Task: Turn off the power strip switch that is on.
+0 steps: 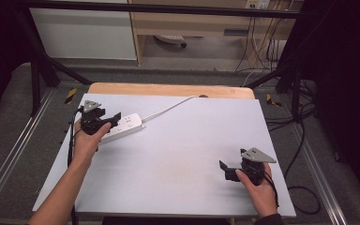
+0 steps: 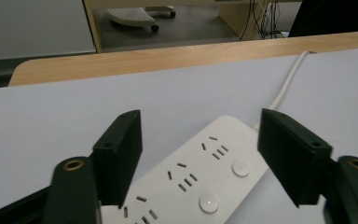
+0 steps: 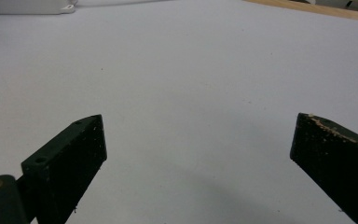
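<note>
High view: the frame centre is taken up by a pale grey table top [image 1: 183,154], with a wooden edge strip [image 1: 168,90] seen along its far side. A white power strip [image 1: 124,126] is laid flat on the table in the left-centre of the frame, angled, its white cable [image 1: 168,109] running toward the upper centre and the wooden strip. The left gripper [image 1: 113,119] is held over the near end of the power strip at the left of the frame, jaws spread wide. In the left gripper view the power strip [image 2: 200,179] is seen lying between and below the two black jaws, sockets and two round buttons facing up; neither jaw can be confirmed as touching it. The right gripper [image 1: 225,168] is held low over bare table in the lower right of the frame, well apart from the power strip, jaws also spread. In the right gripper view a corner of the power strip [image 3: 28,6] is visible in the upper left, far from the open jaws.
</note>
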